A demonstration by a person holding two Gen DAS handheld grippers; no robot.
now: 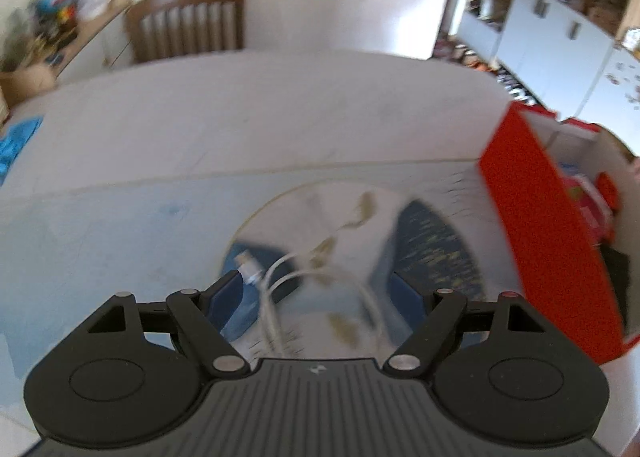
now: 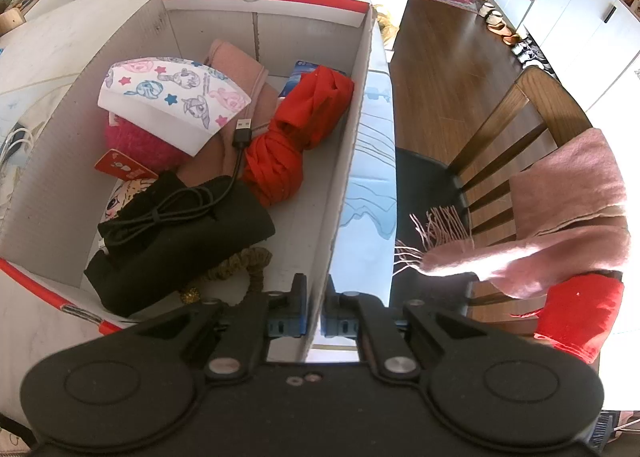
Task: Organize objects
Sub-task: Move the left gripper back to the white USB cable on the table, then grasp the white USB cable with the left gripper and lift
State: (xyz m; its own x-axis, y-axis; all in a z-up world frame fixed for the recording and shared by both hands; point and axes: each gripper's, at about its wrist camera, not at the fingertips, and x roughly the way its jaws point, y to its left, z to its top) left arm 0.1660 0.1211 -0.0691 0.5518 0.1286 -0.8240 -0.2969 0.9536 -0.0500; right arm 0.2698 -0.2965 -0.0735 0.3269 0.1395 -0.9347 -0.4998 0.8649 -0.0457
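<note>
In the left wrist view, which is motion-blurred, a white cable (image 1: 272, 297) lies coiled on a round patterned mat (image 1: 436, 241). My left gripper (image 1: 316, 277) is open, its fingers on either side of the cable and not pressing on it. The red cardboard box (image 1: 540, 217) stands to its right. My right gripper (image 2: 316, 285) is shut on the box's right wall (image 2: 352, 145). Inside the box lie a cartoon-print mask (image 2: 176, 97), a pink cloth (image 2: 240, 69), a red cloth (image 2: 296, 129), a black cable (image 2: 168, 213) on a black cloth (image 2: 192, 253), and a scrunchie (image 2: 240, 265).
A wooden chair (image 2: 532, 129) right of the table carries a pink fringed scarf (image 2: 560, 217) and a red cloth (image 2: 580, 309). Another chair (image 1: 188, 25) stands at the table's far side. A blue cloth (image 1: 16, 145) lies at the table's left edge. White cabinets (image 2: 580, 5) line the far wall.
</note>
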